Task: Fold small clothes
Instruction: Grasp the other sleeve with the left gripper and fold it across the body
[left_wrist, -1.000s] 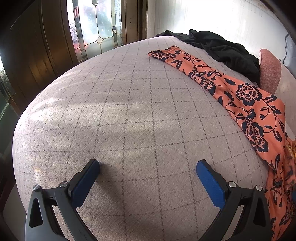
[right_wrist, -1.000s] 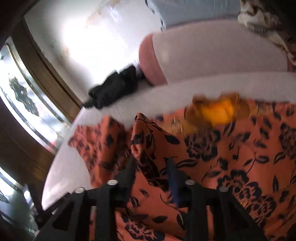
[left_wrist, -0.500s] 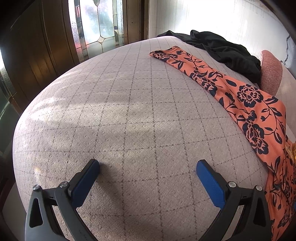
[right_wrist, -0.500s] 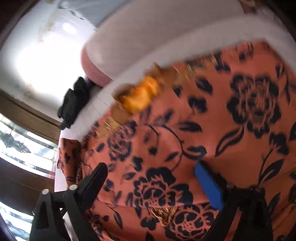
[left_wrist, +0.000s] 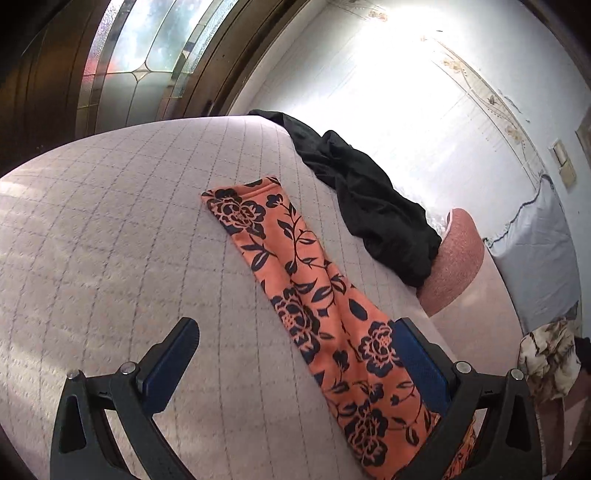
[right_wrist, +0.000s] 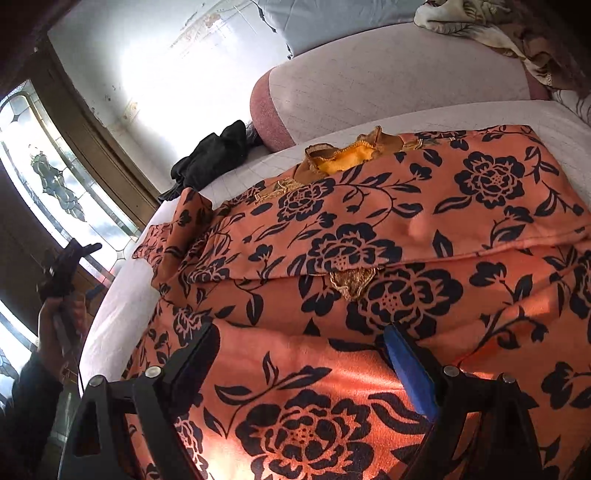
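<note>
An orange garment with black flowers lies spread on the bed, its top part folded over with a yellow collar at the far edge. One long sleeve stretches flat across the quilted bed cover. My left gripper is open and empty, low over the sleeve, its right finger above the cloth. My right gripper is open and empty just above the garment's near part. The left gripper and the hand that holds it also show in the right wrist view.
A black garment lies crumpled at the far side of the bed cover. A pink bolster and a light blue pillow lie beyond it. A patterned cloth lies behind. A glass door stands at the left.
My right gripper opened and let go of the garment fold, then settled over its near part. My left gripper swung right, so the sleeve now lies between its fingers.
</note>
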